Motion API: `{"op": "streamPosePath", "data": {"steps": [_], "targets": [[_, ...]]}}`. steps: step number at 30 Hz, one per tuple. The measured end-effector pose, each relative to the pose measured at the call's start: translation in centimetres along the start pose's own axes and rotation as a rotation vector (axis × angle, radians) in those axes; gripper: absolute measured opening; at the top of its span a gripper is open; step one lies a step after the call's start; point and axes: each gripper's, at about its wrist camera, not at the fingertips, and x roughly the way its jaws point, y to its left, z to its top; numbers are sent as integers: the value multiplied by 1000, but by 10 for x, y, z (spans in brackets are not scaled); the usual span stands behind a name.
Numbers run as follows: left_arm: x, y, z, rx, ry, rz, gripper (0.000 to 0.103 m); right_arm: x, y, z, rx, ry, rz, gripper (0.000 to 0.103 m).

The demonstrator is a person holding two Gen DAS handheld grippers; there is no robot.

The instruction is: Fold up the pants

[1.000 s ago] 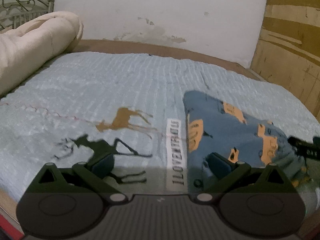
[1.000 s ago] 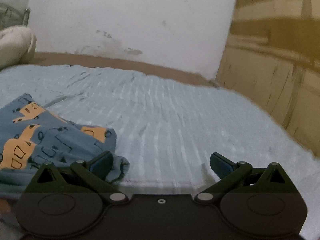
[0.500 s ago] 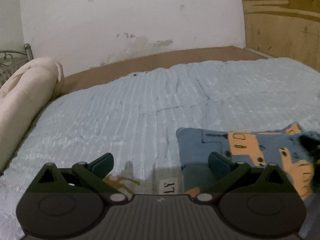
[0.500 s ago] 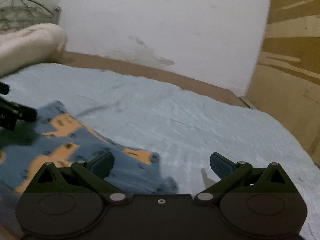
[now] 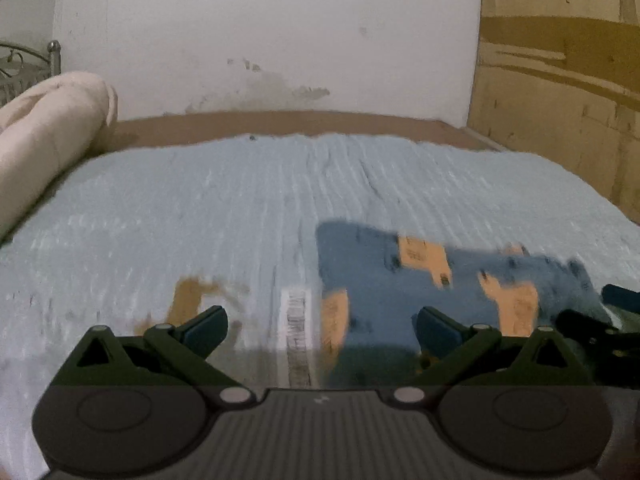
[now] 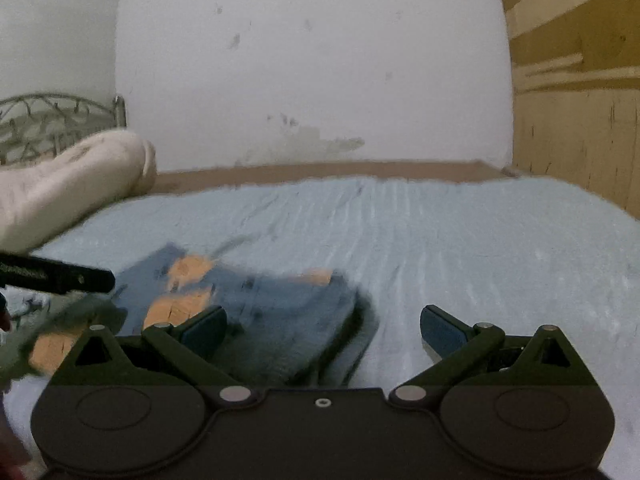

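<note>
Since half a second ago both cameras have swung, blurring the scene. Left wrist view: the left gripper [image 5: 320, 326] hangs spread and empty over the pale blue ribbed bedspread [image 5: 240, 208]; the folded blue pants with orange car prints [image 5: 420, 276] lie ahead to the right. Right wrist view: the right gripper [image 6: 322, 324], fingers apart, holds nothing; the pants [image 6: 256, 300] lie ahead-left.

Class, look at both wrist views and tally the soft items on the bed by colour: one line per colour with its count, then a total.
Blue with orange print: 1, the pants
Light blue: 1, the bedspread
Cream: 1, the rolled blanket
Total: 3
</note>
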Motion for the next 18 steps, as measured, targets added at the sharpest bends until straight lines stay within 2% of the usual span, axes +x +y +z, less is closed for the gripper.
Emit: {"op": "streamPosePath", "data": {"steps": [2, 6, 11, 18], "targets": [[-1, -1, -12, 5, 17, 18, 102, -4, 3, -13, 4, 21, -27, 102], [-13, 4, -31, -84, -2, 12, 102, -21, 1, -29, 48, -5, -38, 102], [-24, 9, -37, -101, -5, 16, 102, -32, 3, -43, 40, -48, -52, 102], [-25, 10, -37, -114, -5, 20, 102, -24, 0, -50, 41, -88, -56, 102]]}}
